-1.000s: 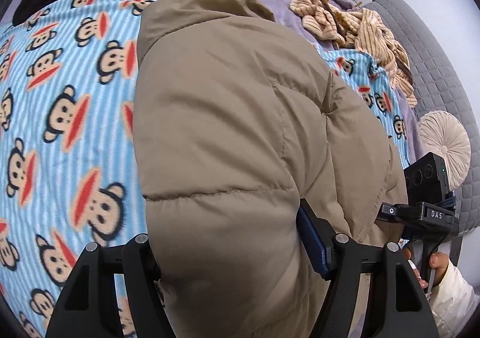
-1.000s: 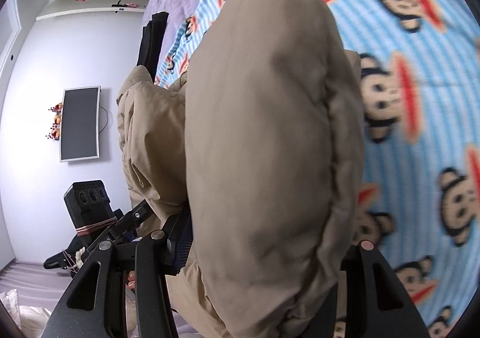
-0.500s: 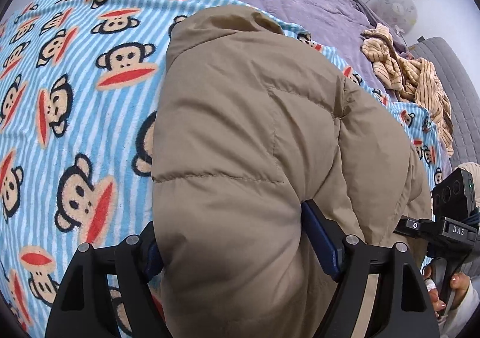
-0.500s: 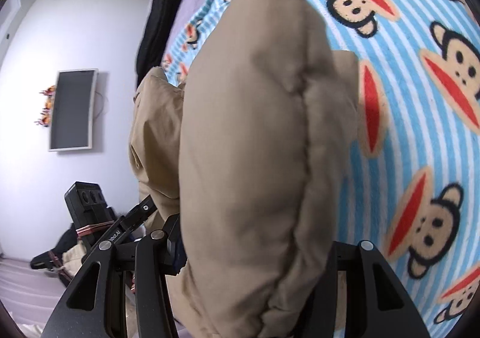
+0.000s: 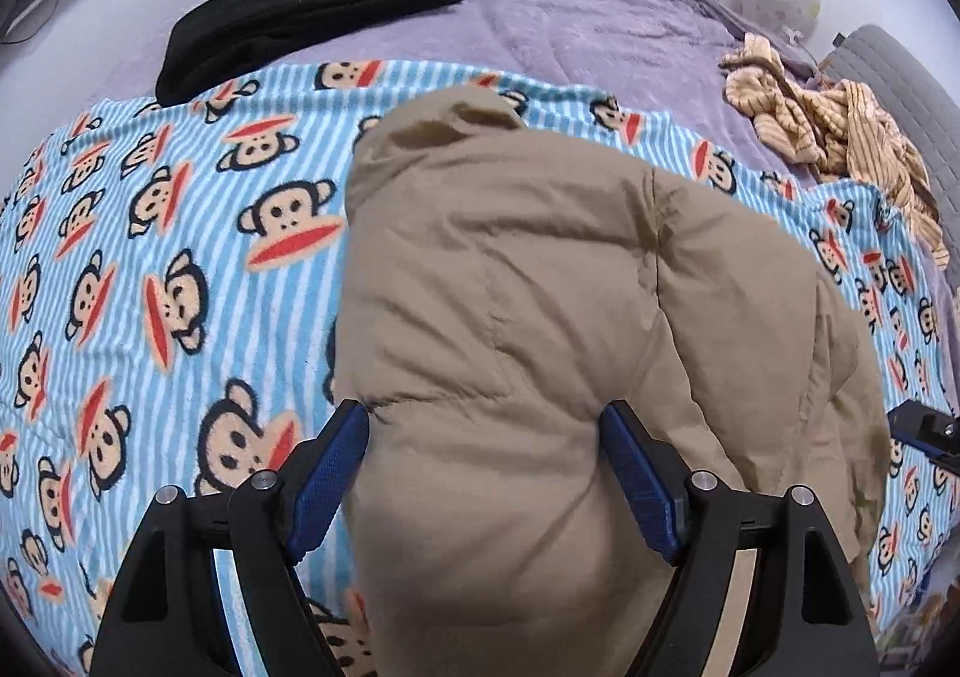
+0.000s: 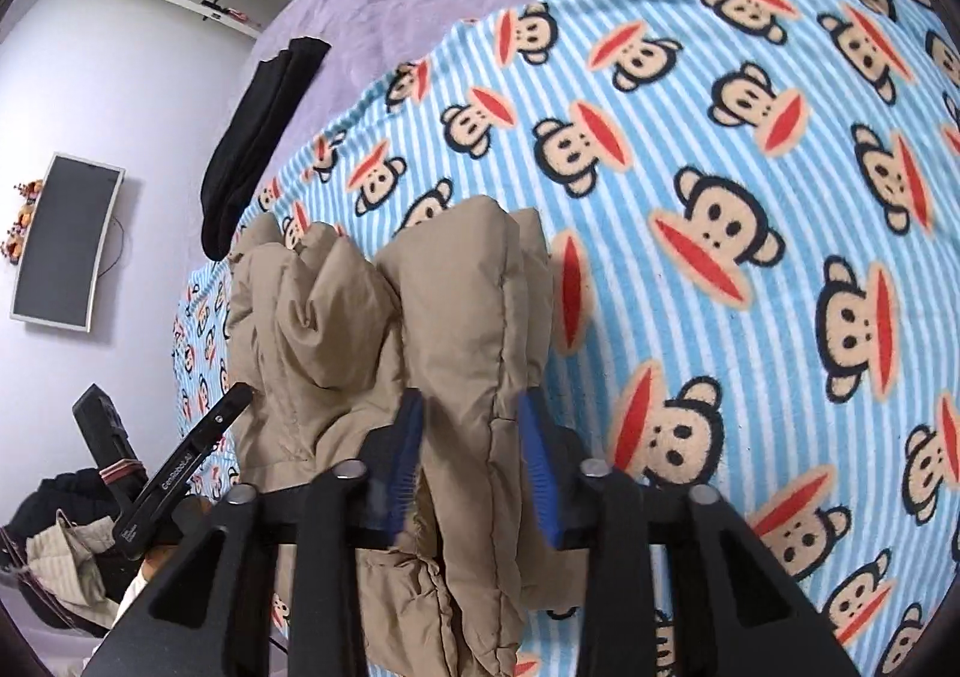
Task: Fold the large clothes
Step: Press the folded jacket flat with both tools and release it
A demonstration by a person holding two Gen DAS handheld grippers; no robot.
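Note:
A tan puffer jacket (image 5: 540, 317) lies bunched on a blue striped monkey-print blanket (image 5: 150, 257). My left gripper (image 5: 486, 437) is shut on a thick fold of the jacket, blue pads (image 5: 330, 467) pressing both sides. In the right wrist view my right gripper (image 6: 471, 425) is shut on another padded edge of the jacket (image 6: 462, 305), which hangs down between the fingers. The left gripper's body (image 6: 174, 473) shows at the lower left there.
A folded black garment (image 5: 300, 17) lies at the blanket's far edge on the purple bedspread (image 5: 570, 17). A crumpled beige striped garment (image 5: 828, 131) lies at the far right by a grey headboard (image 5: 912, 77). A wall screen (image 6: 66, 239) is at the left.
Both grippers have pulled back and down with the jacket; it now covers less of both views and more blanket shows. The right gripper's jaws look closer together on a thinner fold.

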